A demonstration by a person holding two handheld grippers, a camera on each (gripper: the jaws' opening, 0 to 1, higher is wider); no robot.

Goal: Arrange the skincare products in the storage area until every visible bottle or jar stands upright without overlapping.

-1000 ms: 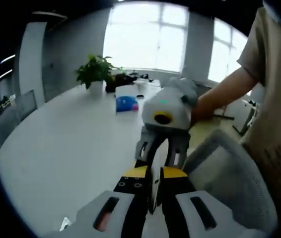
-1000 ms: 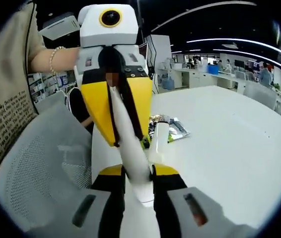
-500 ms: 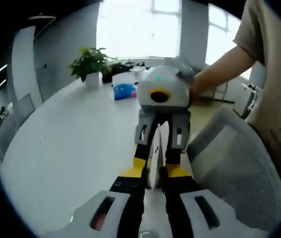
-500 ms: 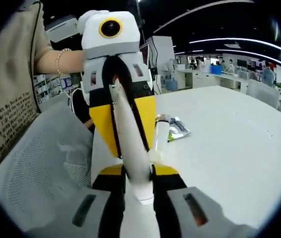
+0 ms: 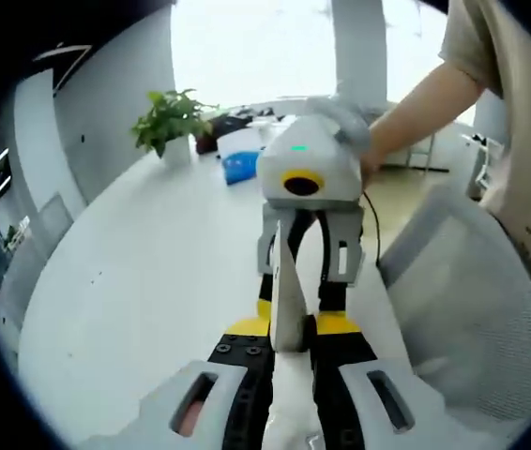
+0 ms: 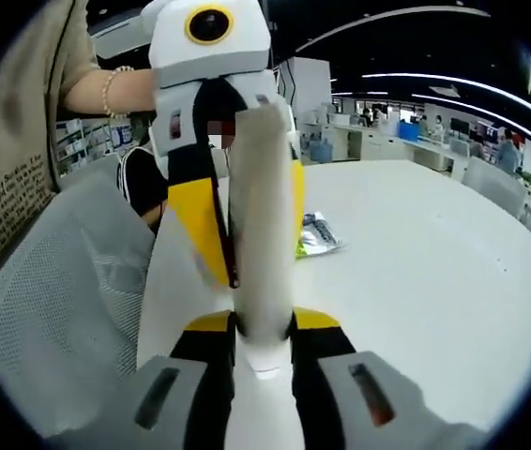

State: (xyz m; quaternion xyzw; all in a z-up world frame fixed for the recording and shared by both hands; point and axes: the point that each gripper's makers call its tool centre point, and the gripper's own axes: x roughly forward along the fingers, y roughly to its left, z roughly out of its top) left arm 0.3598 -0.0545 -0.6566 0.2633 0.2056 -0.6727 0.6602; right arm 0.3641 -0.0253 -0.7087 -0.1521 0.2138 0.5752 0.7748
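You hold one white tube point(image 6: 261, 234) at mid-frame with both tools, your right gripper point(image 6: 264, 330) and left gripper point(image 5: 289, 336) each squeezed shut on it, so let one go slowly before standing it up.

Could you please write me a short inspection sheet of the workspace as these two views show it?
Surface: white table, mostly bare.
Job's things: one white tube held between the two grippers, off the table.
Clutter: silver packet lying flat on the table; potted plant and blue box at the far end.
Grippers: right gripper shut on the tube; left gripper shut on its other end.
Cables: black cable hanging beside the right gripper.
Surroundings: grey mesh chair, bright window, open office with desks.
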